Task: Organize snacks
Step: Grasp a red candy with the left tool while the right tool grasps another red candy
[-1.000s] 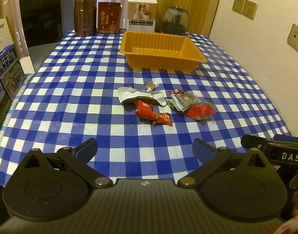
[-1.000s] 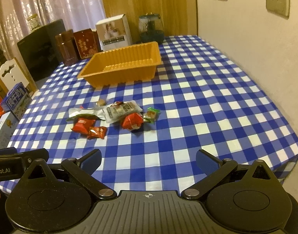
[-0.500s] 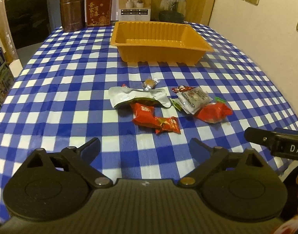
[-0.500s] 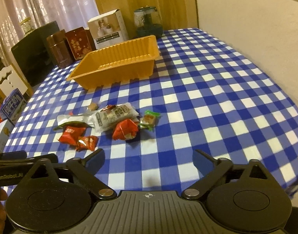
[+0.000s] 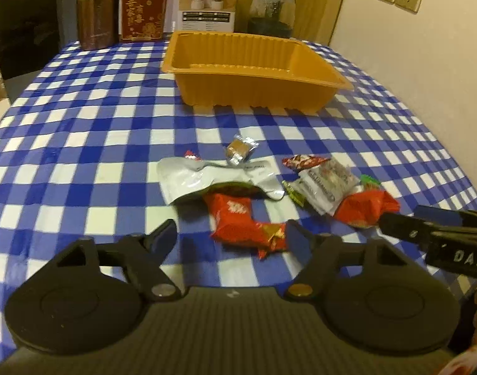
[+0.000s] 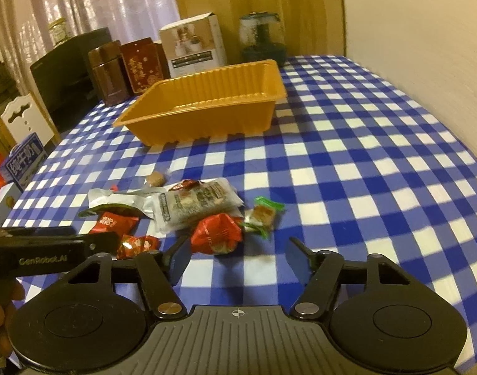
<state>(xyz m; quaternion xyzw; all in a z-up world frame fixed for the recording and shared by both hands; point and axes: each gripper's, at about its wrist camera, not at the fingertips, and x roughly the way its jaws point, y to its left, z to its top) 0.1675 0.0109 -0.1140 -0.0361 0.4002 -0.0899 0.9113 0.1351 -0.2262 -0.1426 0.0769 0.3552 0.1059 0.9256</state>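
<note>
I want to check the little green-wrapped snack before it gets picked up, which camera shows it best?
The right wrist view: the green-wrapped snack lies in the open at the right end of the pile, wrapper and brown contents clear. In the left wrist view only a green corner peeks from behind the clear packet and the red packet.

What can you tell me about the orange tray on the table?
The orange tray is a rectangular tub of thin, glossy plastic with ribbed walls and a flat rim turned outward. It stands upright and empty on the blue checked tablecloth, behind the pile of snacks and apart from it. Nothing touches it but the cloth. Boxes and a jar stand behind it.
</note>
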